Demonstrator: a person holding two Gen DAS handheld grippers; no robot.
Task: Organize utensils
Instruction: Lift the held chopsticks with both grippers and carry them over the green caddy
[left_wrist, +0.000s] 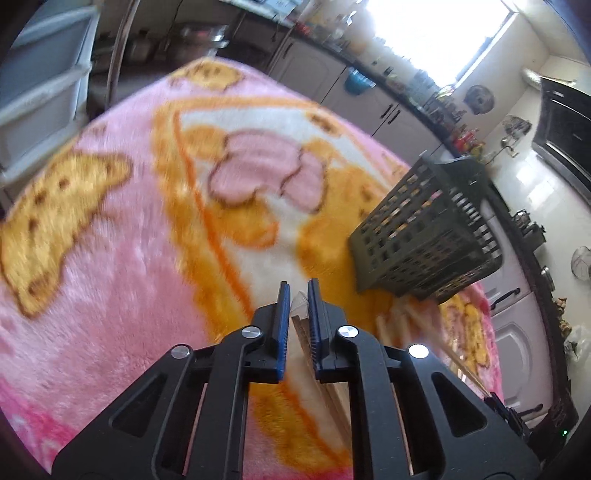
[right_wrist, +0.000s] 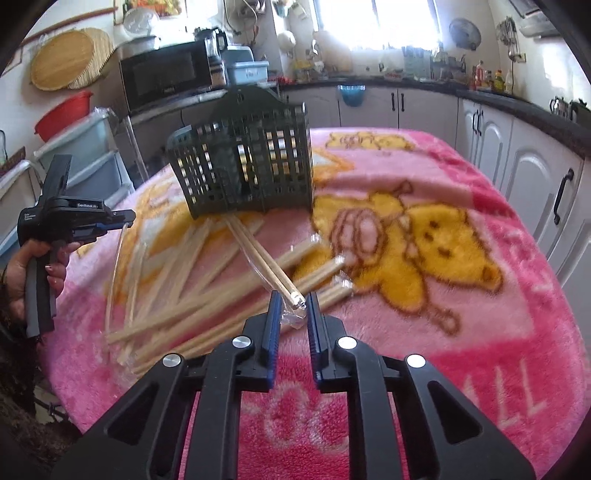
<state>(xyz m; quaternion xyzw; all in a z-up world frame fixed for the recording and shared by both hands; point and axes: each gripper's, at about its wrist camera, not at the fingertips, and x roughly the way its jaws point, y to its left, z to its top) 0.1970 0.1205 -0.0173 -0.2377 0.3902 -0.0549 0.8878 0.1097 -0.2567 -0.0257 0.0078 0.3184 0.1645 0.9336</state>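
A: Where are the chopsticks sitting?

B: A loose pile of wrapped wooden chopsticks (right_wrist: 192, 291) is lying on the pink cartoon blanket (right_wrist: 424, 317) covering the desk, just in front of the dark slotted utensil basket (right_wrist: 247, 162). The basket is standing on the blanket, tilting a little in the right wrist view, and it is showing at the right of the left wrist view (left_wrist: 424, 236).

A: What is the right gripper doing?

B: The right gripper (right_wrist: 291, 306) is hovering low over the near side of the pile, pointing toward the basket. Its jaws are standing narrowly apart around the tip of one wrapped pair of chopsticks (right_wrist: 269, 266) and its clear plastic sleeve; I cannot tell whether they are actually pinching it.

A: And the left?

B: The left gripper (right_wrist: 125, 218) is being held from the desk's left edge by a hand (right_wrist: 29, 266) wrapping the handle. In its own camera the left gripper (left_wrist: 295, 299) is pointing across the blanket, jaws drawn in close on a pale wrapped chopstick packet (left_wrist: 301, 317) between the blue pads.
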